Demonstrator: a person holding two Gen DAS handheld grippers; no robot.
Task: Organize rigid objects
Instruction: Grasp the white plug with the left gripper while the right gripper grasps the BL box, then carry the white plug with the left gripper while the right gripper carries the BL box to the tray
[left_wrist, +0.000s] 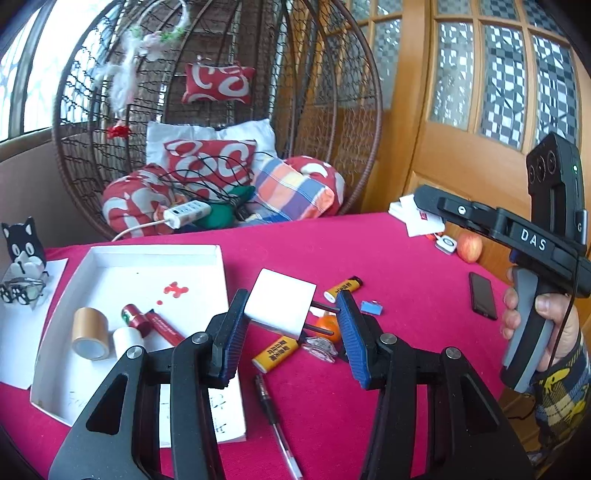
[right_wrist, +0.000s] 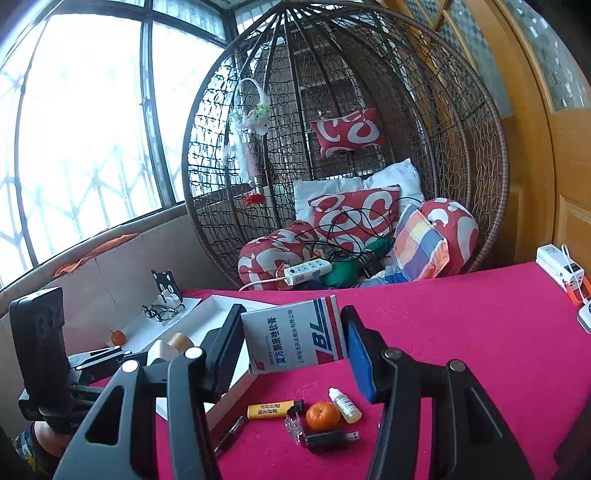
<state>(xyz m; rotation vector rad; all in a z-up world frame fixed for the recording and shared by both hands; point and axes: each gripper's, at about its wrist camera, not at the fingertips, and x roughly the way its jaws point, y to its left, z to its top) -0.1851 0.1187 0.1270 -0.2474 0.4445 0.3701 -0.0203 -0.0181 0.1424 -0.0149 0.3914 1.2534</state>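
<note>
Left tongs (left_wrist: 291, 328): pinching a white plug adapter (left_wrist: 280, 308) between blue pads, carried clear above the table (left_wrist: 406, 288); its two dark prongs point toward the right pad.

Right tongs (right_wrist: 295, 345): pinching a small printed carton (right_wrist: 295, 334), white with red and blue stripes, tilted and held in the air above the table; the right hand (left_wrist: 546, 325) grips the handle.

Beneath the left tongs, on the red cloth: a black pen (left_wrist: 275, 421) nearest, then a yellow lighter (left_wrist: 275, 353), a clear plastic clip (left_wrist: 319, 349), a small orange (left_wrist: 328, 325), a second yellow lighter (left_wrist: 342, 288) and a blue chip (left_wrist: 371, 307).

Beneath the right tongs: a black plug (right_wrist: 330, 439), the orange, a white dropper bottle (right_wrist: 345, 405).

Toward the table's left edge: a white tray (left_wrist: 207, 254) holding a tape roll (left_wrist: 89, 332), a white cylinder (left_wrist: 127, 341) and a red torch (left_wrist: 147, 321).

Toward the right edge: a black phone (left_wrist: 482, 295), farther off an apple (left_wrist: 470, 247).

At the far left corner: spectacles (left_wrist: 22, 291) before a black cat holder (left_wrist: 23, 242).

Beyond the table: a wicker egg chair (right_wrist: 480, 122) with cushions and a power strip (right_wrist: 308, 270).
</note>
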